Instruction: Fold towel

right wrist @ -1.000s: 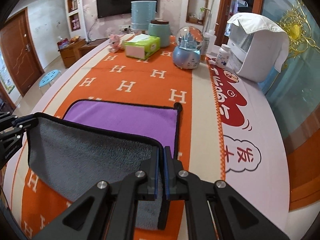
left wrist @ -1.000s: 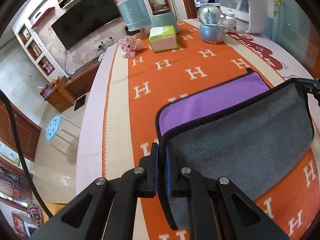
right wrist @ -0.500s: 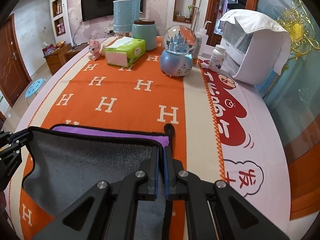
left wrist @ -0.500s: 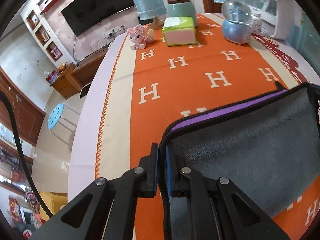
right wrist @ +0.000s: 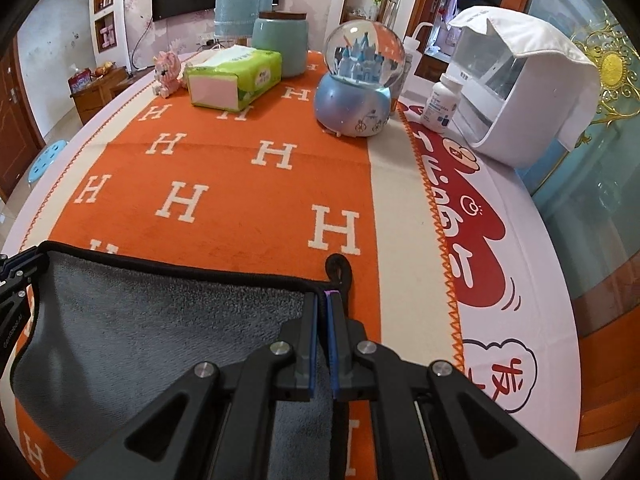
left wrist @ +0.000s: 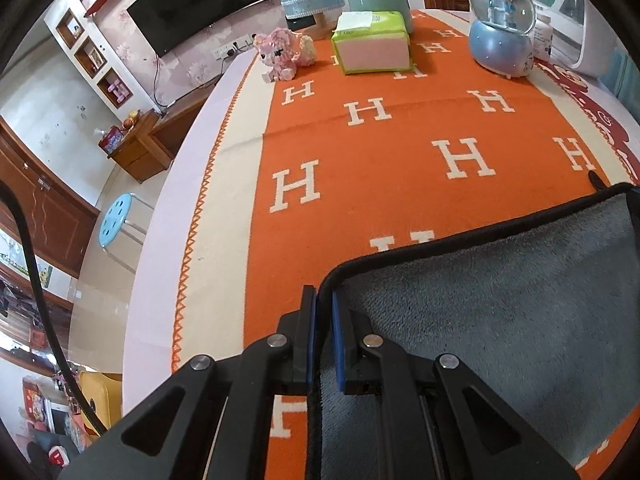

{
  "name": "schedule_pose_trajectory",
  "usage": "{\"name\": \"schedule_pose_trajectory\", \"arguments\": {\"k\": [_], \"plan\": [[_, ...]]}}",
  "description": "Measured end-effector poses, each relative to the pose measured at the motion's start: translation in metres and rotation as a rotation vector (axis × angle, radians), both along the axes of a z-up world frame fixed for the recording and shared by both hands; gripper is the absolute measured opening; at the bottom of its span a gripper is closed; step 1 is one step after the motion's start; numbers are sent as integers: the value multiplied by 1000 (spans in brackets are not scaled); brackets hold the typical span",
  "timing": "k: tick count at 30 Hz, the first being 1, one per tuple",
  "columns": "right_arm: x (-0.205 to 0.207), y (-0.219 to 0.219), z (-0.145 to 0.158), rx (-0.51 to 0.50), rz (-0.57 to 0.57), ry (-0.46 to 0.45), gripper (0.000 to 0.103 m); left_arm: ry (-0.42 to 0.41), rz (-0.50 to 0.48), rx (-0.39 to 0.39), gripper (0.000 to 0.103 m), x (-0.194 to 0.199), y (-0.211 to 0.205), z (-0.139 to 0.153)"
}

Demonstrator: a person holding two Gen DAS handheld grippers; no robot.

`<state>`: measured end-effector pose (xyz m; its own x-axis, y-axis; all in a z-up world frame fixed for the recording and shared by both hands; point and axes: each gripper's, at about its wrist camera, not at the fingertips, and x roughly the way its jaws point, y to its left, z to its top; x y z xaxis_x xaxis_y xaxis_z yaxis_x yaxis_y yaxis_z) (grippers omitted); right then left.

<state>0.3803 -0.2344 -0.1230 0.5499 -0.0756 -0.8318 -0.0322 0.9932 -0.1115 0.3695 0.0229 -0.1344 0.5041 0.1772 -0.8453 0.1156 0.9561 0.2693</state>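
Note:
The towel (left wrist: 500, 312) is grey on the side facing up, with a black hem and a purple other side. It lies folded over on the orange cloth, grey side up (right wrist: 160, 328). My left gripper (left wrist: 324, 300) is shut on the towel's left corner. My right gripper (right wrist: 322, 304) is shut on its right corner, where a sliver of purple and the black hanging loop (right wrist: 340, 270) show. The purple side is otherwise hidden. Each gripper shows at the other view's edge.
An orange cloth with white H letters (right wrist: 240, 184) covers the table. At the far end stand a tissue pack (right wrist: 234, 78), snow globe (right wrist: 358, 84), pink toy (left wrist: 282, 54), teal jar (right wrist: 282, 44), pill bottle (right wrist: 442, 108) and white appliance (right wrist: 516, 84). The table edge runs at left (left wrist: 160, 240).
Both grippers carried the towel's near edge forward over the purple half. The purple area shrank and is now covered by the grey side.

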Motion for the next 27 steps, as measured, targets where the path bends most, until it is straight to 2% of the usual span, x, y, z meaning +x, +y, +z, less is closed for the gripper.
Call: {"name": "schedule_pose_trajectory", "arguments": {"k": [7,13,15,16,17,18,19,20,21,23,27], "plan": [[8,-4,-12,33,-16,42,5,35,12,-27,8,8,4,-8],[10,-3,-17,16,-23,55,5,45,12,-28,11,10,2,-12],[8,-4,-14,10,-26,48,11,42,16,-23,28,8,2,-11],[6,-4,-11,13,-24,39,13,36,21,-26,32,7,4,-10],[4,-6,-7,19,-23,28,15,31,25,-39,41,6,5,-7],[3,-7,-3,29,-22,20,20,31,31,-57,57,5,7,-4],[1,-9,1,44,-20,15,23,34,48,-77,66,4,11,0],[-2,-11,6,66,-12,9,27,36,67,-96,82,2,14,4],[-5,-12,11,80,-7,4,30,34,76,-117,87,2,16,8],[-13,-13,23,96,-3,-12,30,18,80,-163,87,-4,19,21],[-29,-13,42,140,9,-23,30,-25,72,-169,88,-23,18,48]]}}
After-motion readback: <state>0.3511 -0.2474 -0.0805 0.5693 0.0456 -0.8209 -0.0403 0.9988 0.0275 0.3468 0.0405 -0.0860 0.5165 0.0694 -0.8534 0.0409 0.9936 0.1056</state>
